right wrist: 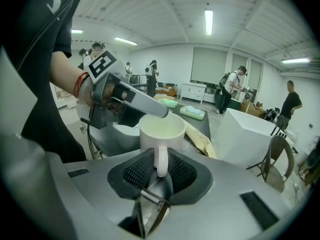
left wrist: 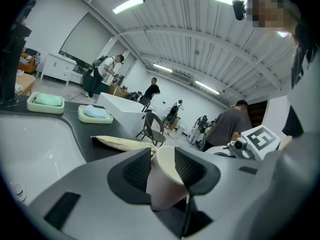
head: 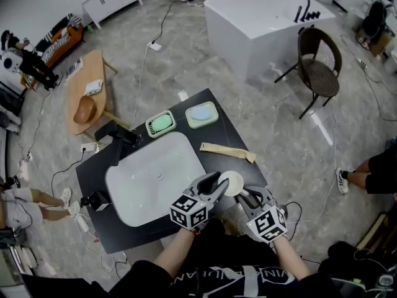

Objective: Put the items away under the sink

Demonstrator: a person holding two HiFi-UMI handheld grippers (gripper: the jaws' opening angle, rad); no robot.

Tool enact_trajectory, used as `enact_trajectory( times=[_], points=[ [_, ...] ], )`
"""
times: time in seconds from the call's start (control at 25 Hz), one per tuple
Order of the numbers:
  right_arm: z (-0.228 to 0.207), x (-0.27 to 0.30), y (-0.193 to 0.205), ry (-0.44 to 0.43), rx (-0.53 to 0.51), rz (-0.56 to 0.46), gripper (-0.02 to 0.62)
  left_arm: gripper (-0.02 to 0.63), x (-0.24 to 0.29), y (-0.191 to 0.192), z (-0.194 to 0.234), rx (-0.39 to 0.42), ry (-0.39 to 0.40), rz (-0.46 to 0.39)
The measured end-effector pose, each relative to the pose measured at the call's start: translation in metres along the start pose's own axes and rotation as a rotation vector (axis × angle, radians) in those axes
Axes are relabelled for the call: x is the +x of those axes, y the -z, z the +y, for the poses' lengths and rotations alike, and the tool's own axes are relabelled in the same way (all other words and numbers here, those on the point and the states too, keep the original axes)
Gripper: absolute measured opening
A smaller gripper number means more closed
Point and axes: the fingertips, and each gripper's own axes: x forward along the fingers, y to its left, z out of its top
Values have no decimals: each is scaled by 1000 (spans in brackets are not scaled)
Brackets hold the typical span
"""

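- The white mug (head: 232,182) stands upright on the dark counter (head: 226,132), at its near right edge, just beside the sink basin (head: 146,182).
- Its handle (right wrist: 161,160) faces the person, so it lies straight ahead of the right gripper (right wrist: 159,170), which is clenched on it, pads on either side.
- The right gripper points forward and down from the near side.
- The left gripper (left wrist: 164,166) reaches in from the basin side, almost level.
- Its jaws are spread wide around the mug's body and do not visibly press on it.
- The right hand seems to have the hold for lifting; the space under the sink is out of view.
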Motion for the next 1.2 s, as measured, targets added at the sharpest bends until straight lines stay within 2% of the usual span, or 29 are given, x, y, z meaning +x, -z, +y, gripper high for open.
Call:
enact_trajectory(
  times=[0.08,0.32,0.64,0.76,0.96,1.04,1.2],
  points=[
    [0,-1,-1,3,-6,-10,72,138,0,2,3,-10,-17,6],
    [6,-4,-5,3,23,-53,63,77,-7,-5,5,-59,-50,-68],
    [24,-18,-17,-32,38,-156,63,61,-32,-10,-5,-86,-65,-169],
    [30,-22,-22,-57,42,-192,61,61,-49,-15,-7,-110,-83,-236],
    [40,-30,-22,-89,93,-247,61,61,-94,-18,2,-210,-166,-384],
    [44,-33,-21,-100,119,-264,61,61,-111,-8,3,-213,-218,-389],
    [53,-39,-22,-129,141,-298,61,61,-134,31,-6,-217,-285,-339]
  ],
)
